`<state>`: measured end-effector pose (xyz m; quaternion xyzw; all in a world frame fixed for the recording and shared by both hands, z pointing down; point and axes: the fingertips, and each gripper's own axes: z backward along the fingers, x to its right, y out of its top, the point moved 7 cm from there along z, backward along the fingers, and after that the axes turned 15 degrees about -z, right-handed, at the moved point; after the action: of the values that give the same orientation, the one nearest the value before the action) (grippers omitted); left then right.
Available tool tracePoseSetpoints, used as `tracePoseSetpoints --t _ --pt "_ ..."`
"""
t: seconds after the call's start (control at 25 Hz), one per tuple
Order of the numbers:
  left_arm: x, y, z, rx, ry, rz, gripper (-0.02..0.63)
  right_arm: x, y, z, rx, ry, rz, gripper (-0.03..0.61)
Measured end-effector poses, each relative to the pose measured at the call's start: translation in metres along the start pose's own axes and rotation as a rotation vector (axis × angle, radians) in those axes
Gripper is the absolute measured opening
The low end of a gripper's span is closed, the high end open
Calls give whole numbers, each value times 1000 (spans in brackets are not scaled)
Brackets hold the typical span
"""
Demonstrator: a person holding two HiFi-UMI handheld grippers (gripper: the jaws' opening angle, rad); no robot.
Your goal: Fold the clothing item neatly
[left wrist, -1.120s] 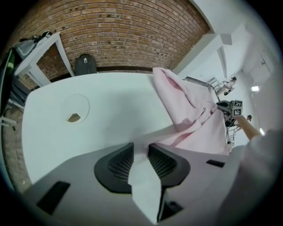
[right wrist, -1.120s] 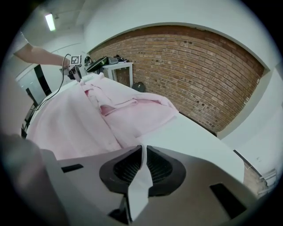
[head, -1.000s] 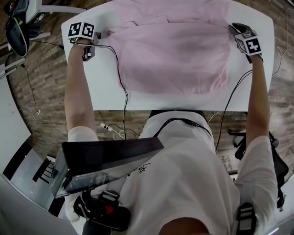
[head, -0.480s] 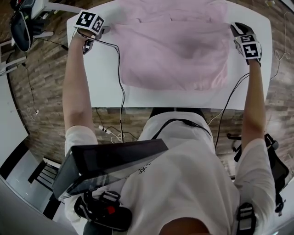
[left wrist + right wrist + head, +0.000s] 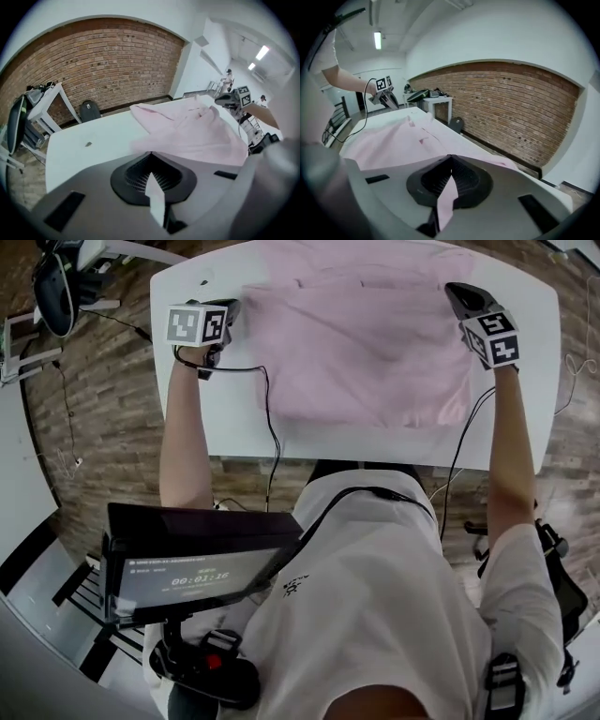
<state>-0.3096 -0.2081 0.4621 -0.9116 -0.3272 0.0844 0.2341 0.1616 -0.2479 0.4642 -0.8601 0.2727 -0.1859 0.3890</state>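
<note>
A pale pink shirt lies spread on the white table. My left gripper is at the shirt's left edge. Its jaws have just closed, and a strip of the pink cloth is pinched between them. My right gripper is at the shirt's right edge. Its jaws have also just closed on a fold of the cloth. In both gripper views the shirt rises from the table toward the shut jaws. Each gripper view shows the other gripper across the shirt.
A black cable runs from the left gripper over the table's near edge. A small dark speck lies on the table left of the shirt. A dark chair and a white side table stand beyond the left end. A brick wall lies behind.
Both grippers have moved inward onto the shirt's side edges and shut on the cloth. The edges now lift off the table.
</note>
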Motion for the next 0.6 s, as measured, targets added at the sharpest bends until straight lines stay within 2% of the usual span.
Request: tracePoseSetpoints --t 0.12,0.24,0.36,0.6 --pt "53 -18 -2 78 -46 19 2 -46 7 -30 -13 157 67 5" --pt "106 -35 -7 138 -102 66 2 -84 6 -58 -61 263 161 5" --pt "136 -45 -7 210 -161 149 2 -115 17 -83 -95 339 225 5" --pt "186 -56 -13 232 -186 198 2 -140 26 -114 -151 430 315 23"
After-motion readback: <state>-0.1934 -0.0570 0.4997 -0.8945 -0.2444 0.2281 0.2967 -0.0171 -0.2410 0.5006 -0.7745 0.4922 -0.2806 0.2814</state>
